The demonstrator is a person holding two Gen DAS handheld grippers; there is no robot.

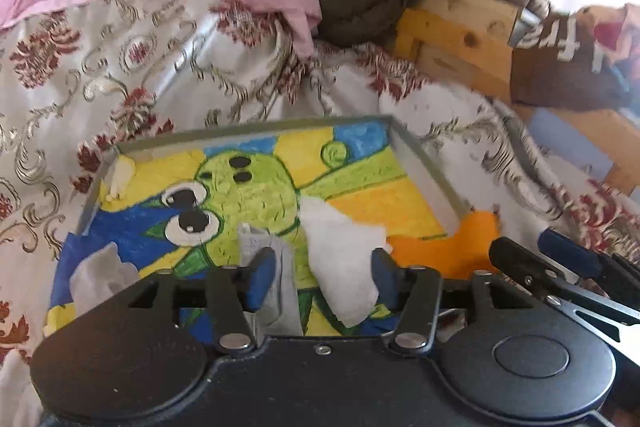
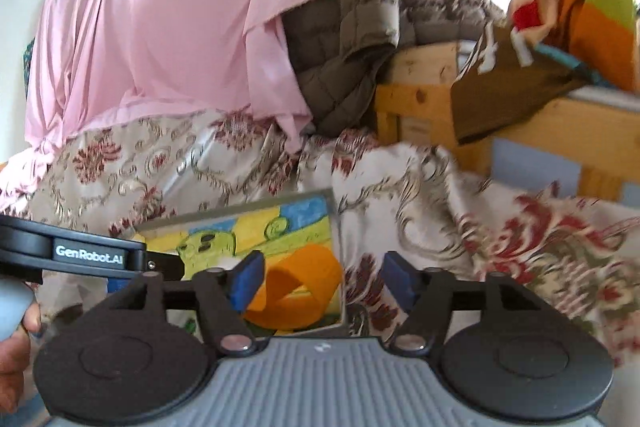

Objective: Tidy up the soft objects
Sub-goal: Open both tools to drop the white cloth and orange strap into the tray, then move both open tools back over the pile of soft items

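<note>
A shallow grey tray (image 1: 424,163) lined with a bright green, yellow and blue drawing lies on a floral bedspread. In it are white cloth pieces (image 1: 344,259) and a grey-white piece (image 1: 100,275) at the left. An orange cloth (image 1: 460,243) lies over its right edge, also seen in the right wrist view (image 2: 304,279). My left gripper (image 1: 324,279) is open over the tray, a white piece between its fingers. My right gripper (image 2: 320,283) is open just above the orange cloth and shows at the right of the left wrist view (image 1: 560,259).
A pink sheet (image 2: 160,27) and a brown quilted jacket (image 2: 360,7) hang behind the bed. A wooden frame (image 2: 420,99) stands at the right with a brown garment (image 2: 508,83) and colourful cloth (image 2: 592,11) on it. The floral bedspread (image 2: 480,211) surrounds the tray.
</note>
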